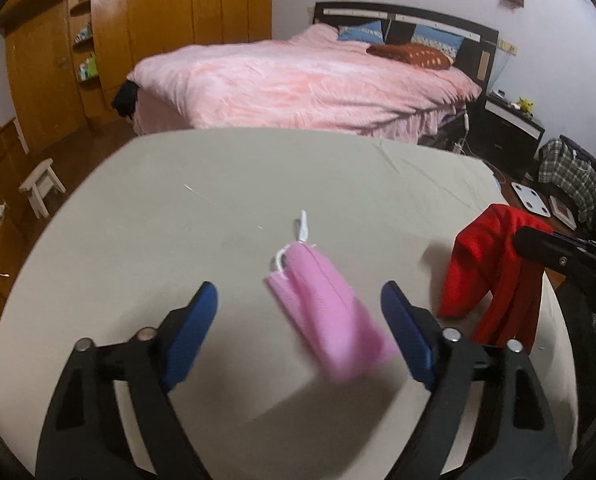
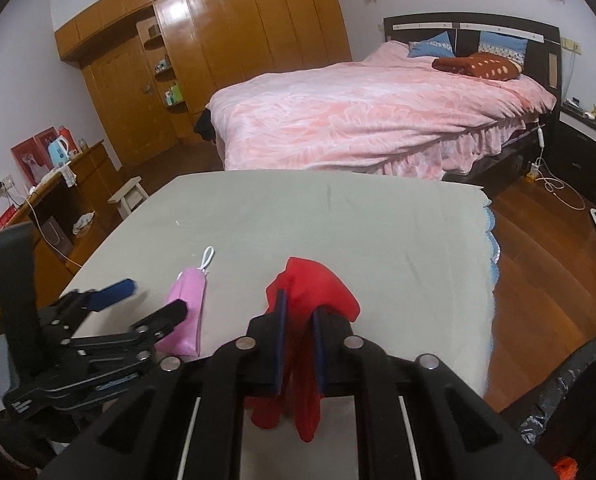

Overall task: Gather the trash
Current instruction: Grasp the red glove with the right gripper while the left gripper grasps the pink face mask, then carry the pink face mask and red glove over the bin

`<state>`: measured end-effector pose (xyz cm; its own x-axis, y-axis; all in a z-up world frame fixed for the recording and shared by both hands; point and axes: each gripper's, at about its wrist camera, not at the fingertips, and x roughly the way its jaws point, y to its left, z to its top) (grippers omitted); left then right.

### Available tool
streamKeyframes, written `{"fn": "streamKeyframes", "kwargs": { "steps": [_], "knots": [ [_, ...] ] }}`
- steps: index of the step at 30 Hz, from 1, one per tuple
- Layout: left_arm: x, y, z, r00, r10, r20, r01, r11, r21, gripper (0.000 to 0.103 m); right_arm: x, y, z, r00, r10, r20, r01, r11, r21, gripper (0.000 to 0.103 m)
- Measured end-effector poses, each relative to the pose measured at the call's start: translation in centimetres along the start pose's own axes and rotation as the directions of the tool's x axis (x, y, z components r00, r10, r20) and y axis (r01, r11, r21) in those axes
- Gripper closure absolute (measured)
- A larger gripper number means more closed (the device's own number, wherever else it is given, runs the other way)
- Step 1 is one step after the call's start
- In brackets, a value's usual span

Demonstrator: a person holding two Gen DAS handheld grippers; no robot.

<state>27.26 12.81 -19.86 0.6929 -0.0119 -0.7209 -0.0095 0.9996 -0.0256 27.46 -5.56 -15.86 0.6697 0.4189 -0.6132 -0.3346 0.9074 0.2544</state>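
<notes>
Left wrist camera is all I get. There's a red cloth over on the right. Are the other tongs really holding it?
Observer: Yes. The right wrist view shows the right tongs shut on the red cloth, which hangs down between their blue pads.
Operator: Is there somewhere to drop it?
Observer: Probably. What looks like a bin lined with a black bag sits off the table, low on the right of that view.
Operator: Anything fun on the left that I can't see?
Observer: A light blue kettle stands on the wooden desk by the wall.
</notes>
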Motion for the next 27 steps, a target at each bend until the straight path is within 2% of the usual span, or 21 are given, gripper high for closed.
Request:
{"fn": "streamKeyframes", "kwargs": {
  "steps": [1,4,5,8,9,12,19,27],
  "knots": [
    [0.3,-0.1,0.0,1.000,-0.007,-0.012,0.007,1.000,-0.002,0.027,0.0,0.0,0.0,1.000,0.003,0.001,-0.003,1.000,0.002,0.091],
    [1.6,-0.2,0.1,0.997,-0.046,-0.068,0.045,0.999,-0.015,0.047,-0.1,0.0,0.0,1.000,0.010,0.003,-0.010,1.000,0.004,0.091],
    [1.9,-0.3,0.0,0.996,-0.052,-0.079,0.051,0.999,-0.018,0.057,-0.1,0.1,0.0,1.000,0.012,0.004,-0.012,1.000,0.004,0.091],
    [1.9,-0.5,0.2,0.996,-0.057,-0.073,0.056,0.998,-0.015,0.083,-0.3,0.1,0.0,1.000,0.017,0.006,-0.017,1.000,0.004,0.091],
    [1.9,-0.5,0.1,0.996,-0.052,-0.068,0.051,0.999,-0.014,0.086,-0.3,0.1,0.0,1.000,0.018,0.006,-0.018,1.000,0.005,0.091],
    [1.0,-0.6,0.2,0.998,-0.044,-0.036,0.044,0.999,-0.011,0.091,-0.6,0.4,0.0,1.000,0.021,0.008,-0.021,1.000,0.001,0.091],
    [-3.0,-1.1,1.0,0.998,-0.018,0.057,0.017,1.000,0.007,0.091,-1.6,1.3,0.4,0.999,0.032,0.023,-0.032,0.999,-0.016,0.091],
    [-7.0,-1.2,1.5,0.994,-0.003,0.105,0.003,1.000,-0.001,0.091,-3.6,2.1,0.9,0.998,0.048,0.045,-0.047,0.999,-0.023,0.091]
  ]
}}
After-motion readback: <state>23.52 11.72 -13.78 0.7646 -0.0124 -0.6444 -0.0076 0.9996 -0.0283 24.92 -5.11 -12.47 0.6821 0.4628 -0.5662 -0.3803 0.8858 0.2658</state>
